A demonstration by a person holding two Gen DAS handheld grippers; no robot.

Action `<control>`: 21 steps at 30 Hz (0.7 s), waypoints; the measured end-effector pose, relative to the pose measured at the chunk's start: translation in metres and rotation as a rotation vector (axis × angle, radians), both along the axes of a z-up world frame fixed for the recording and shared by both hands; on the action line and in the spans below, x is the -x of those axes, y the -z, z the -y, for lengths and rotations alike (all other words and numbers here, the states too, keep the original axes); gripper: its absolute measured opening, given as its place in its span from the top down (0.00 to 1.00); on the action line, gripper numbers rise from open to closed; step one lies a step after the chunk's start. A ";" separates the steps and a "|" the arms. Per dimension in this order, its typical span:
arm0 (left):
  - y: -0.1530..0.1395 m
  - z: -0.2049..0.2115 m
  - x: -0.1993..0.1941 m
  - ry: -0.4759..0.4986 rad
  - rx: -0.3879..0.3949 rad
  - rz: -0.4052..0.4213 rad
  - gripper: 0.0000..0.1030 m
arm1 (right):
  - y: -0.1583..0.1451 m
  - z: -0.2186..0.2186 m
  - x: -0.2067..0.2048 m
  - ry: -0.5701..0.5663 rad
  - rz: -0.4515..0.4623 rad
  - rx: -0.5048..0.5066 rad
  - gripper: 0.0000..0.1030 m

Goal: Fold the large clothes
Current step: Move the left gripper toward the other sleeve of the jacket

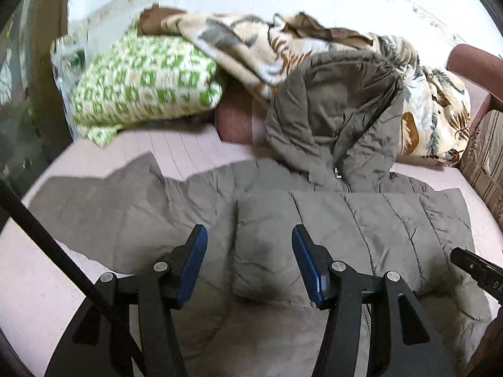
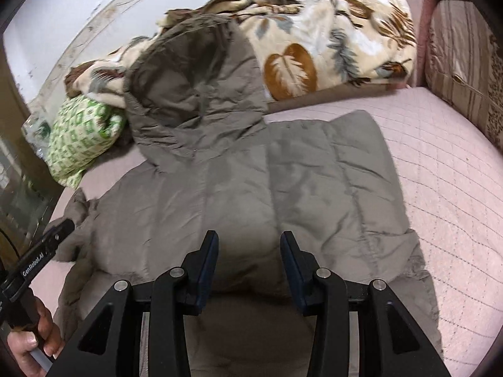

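A grey-brown puffer jacket (image 1: 314, 220) lies spread on the pink bed cover, its hood (image 1: 333, 110) propped against the bedding behind it. My left gripper (image 1: 250, 235) hovers over the jacket's near edge, open, with both blue pads clear of the fabric. In the right wrist view the same jacket (image 2: 283, 172) fills the middle. My right gripper (image 2: 250, 238) is at its near hem, and a thick bulge of fabric fills the gap between its pads. The left gripper's black finger (image 2: 53, 235) shows at the left edge with a hand below it.
A leaf-patterned blanket (image 2: 298, 47) is heaped at the back of the bed. A green-and-white pillow (image 1: 141, 84) lies at the back left. A striped cushion (image 2: 465, 62) and a pink armrest stand at the right. The quilted pink cover (image 2: 440, 172) is bare right of the jacket.
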State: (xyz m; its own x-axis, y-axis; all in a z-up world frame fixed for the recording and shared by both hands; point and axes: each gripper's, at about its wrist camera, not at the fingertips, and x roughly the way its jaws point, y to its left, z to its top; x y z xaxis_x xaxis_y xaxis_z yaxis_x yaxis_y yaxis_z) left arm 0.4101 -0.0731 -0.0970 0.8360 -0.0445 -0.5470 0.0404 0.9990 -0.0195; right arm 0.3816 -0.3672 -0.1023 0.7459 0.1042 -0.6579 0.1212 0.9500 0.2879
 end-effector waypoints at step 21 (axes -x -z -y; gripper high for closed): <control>0.003 -0.023 0.016 -0.057 -0.143 0.072 0.47 | 0.034 -0.055 -0.028 -0.060 -0.116 0.112 0.53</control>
State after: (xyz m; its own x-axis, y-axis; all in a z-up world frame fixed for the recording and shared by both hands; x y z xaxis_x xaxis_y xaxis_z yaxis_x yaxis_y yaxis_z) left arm 0.3945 -0.0498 -0.1003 0.8721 0.0783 -0.4830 -0.0203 0.9920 0.1242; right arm 0.4094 -0.3127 -0.1363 0.6586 0.0675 -0.7494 0.0891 0.9820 0.1668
